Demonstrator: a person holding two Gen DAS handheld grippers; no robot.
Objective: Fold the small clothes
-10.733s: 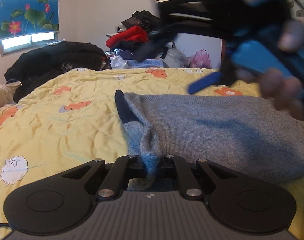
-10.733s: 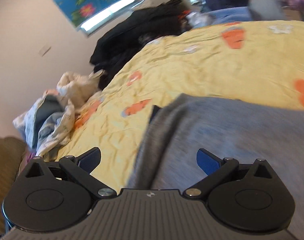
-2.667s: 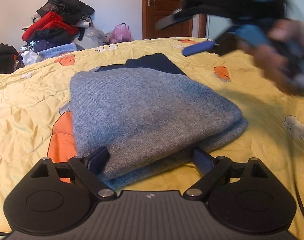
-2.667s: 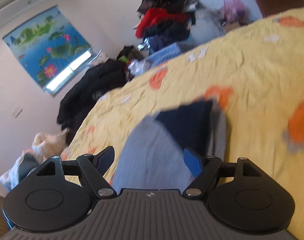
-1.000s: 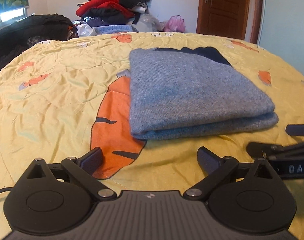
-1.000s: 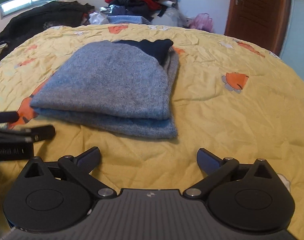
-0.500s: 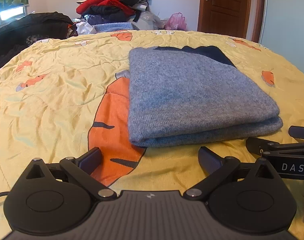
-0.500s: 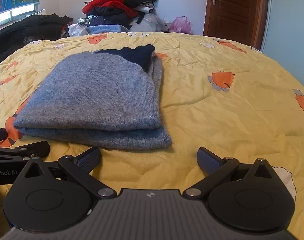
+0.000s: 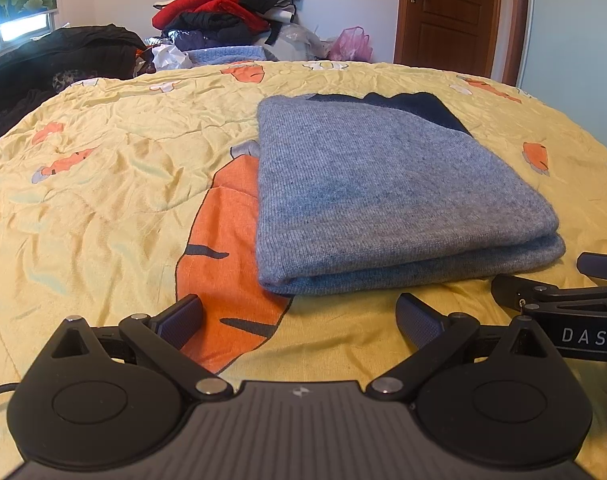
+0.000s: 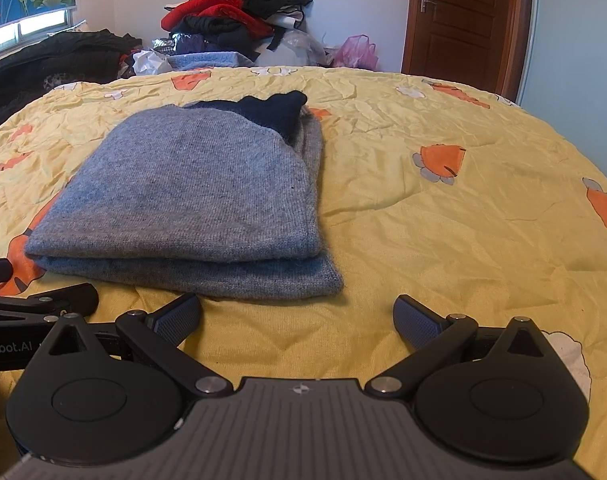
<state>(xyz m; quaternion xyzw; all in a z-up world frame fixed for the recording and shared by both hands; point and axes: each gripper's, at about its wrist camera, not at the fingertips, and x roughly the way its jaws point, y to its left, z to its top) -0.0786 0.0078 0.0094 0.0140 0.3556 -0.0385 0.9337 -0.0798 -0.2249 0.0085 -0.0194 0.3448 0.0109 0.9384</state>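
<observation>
1. Grey sweater (image 9: 383,184) lies folded flat on the bed (image 9: 103,184), dark navy part (image 9: 419,108) showing at its far end.
2. Left gripper (image 9: 299,320) has its fingers spread wide apart, holding nothing; it sits low over the yellow bedspread.
3. Sweater is just ahead of the left gripper and slightly to its right; the near folded edge is close to the fingertips but not touching.
4. Right gripper (image 10: 297,318) also has fingers spread wide, empty, low over the bed.
5. From the right gripper, the sweater (image 10: 191,192) is ahead and to the left; its near right corner ends just in front of the gap between the fingers, apart from them.
6. Each gripper shows in the other's view: right gripper (image 9: 559,304) at the left view's right edge, left gripper (image 10: 35,308) at the right view's left edge, side by side near the sweater's near edge.
7. Clothes pile (image 9: 223,12) and brown door (image 9: 451,12) far ahead, beyond the bed.
</observation>
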